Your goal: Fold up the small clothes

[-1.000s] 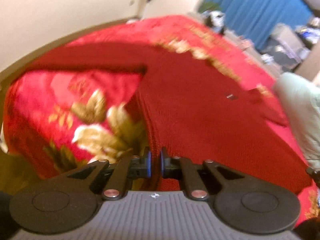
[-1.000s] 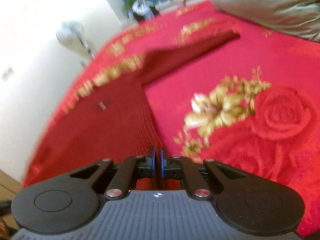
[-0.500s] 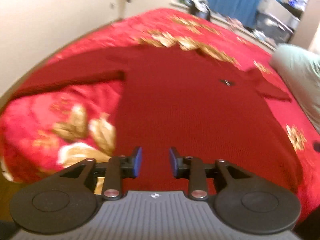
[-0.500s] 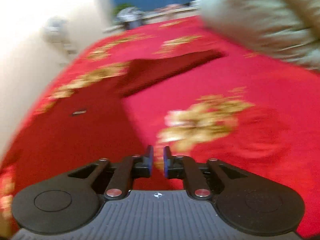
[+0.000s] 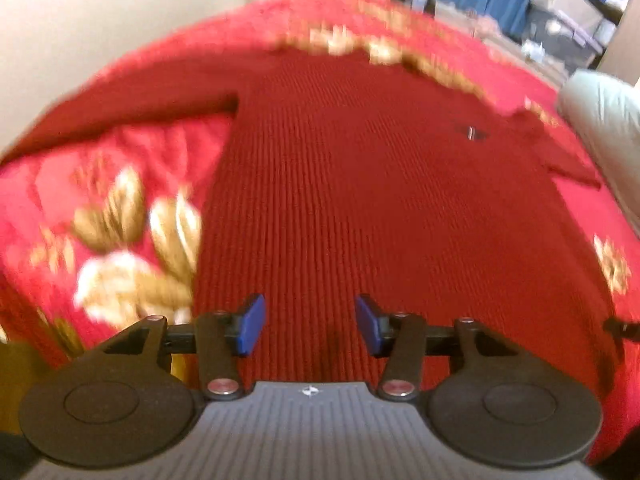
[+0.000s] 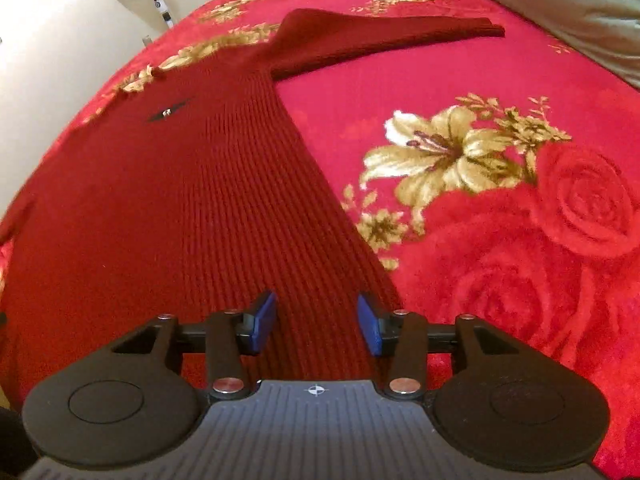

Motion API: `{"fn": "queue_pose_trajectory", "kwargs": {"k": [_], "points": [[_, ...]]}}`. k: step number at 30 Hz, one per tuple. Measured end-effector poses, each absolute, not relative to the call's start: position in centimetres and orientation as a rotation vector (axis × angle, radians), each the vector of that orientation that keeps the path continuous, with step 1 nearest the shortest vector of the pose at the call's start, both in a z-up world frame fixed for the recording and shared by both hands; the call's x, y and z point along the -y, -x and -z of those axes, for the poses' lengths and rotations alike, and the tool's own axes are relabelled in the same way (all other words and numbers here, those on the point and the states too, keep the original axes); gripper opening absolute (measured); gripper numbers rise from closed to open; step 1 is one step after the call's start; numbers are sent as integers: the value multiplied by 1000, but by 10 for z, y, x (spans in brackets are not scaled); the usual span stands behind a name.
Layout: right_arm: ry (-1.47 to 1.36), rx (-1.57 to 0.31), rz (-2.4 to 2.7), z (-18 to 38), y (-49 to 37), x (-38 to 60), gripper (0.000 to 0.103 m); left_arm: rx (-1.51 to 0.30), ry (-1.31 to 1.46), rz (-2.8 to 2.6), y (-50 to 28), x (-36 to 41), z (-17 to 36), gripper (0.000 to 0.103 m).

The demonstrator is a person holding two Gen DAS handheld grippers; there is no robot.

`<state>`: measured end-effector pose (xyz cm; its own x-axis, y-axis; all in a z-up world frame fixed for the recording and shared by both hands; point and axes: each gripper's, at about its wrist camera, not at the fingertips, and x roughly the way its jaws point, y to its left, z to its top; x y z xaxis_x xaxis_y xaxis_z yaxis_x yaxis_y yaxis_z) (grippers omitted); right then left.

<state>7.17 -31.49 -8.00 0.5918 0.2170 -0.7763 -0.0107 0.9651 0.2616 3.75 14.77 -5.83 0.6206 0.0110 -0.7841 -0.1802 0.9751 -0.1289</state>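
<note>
Dark red ribbed knit sweater (image 5: 360, 184) lies flat on red floral blanket (image 6: 500, 128). Small black chest label (image 6: 166, 113) unreadable. Left gripper (image 5: 310, 328) and right gripper (image 6: 316, 322) opening, released, over near hem.

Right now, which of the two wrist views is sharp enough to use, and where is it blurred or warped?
Right wrist view: sharp; the sweater's ribs and the bedspread's flowers are crisp, though fisheye bows the bed's edge. Left wrist view: motion-smeared, with the bedspread's gold flowers streaked and the sweater's far edge soft; only the left hand-held gripper looks sharp.
</note>
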Motion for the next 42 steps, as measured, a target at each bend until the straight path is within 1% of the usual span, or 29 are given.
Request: {"fn": "queue_pose_trajectory", "kwargs": {"k": [4,6,9,12,15,18,20,21,26,30,37,42], "points": [[-221,-812,-139,65,-64,314,48,-724,117,-142,-45,-147,12,56],[-223,-765,-125,61,-63,317,48,-659,111,-155,-57,-153,-10,60],[-238,-725,-111,58,-64,320,48,-599,129,-181,-81,-168,-36,64],[-225,-701,-94,58,-64,319,48,-563,145,-204,-108,-185,-56,64],[-186,-678,-79,57,-62,315,48,-539,128,-256,-137,-207,-49,64],[-160,-657,-79,56,-60,313,47,-543,99,-337,-149,-224,-23,64],[-141,-645,-76,56,-58,310,48,-684,104,-386,-163,-234,-5,58],[-132,-641,-74,56,-59,309,48,-693,140,-395,-163,-240,-2,54],[-128,-622,-87,55,-65,302,47,-665,151,-437,-165,-257,-3,55],[-107,-644,-79,59,-69,296,47,-709,277,-445,-162,-278,4,55],[-125,-676,-77,61,-72,295,48,-752,387,-513,-157,-313,14,55],[-141,-689,-78,62,-73,297,47,-781,520,-556,-151,-337,23,56]]}}
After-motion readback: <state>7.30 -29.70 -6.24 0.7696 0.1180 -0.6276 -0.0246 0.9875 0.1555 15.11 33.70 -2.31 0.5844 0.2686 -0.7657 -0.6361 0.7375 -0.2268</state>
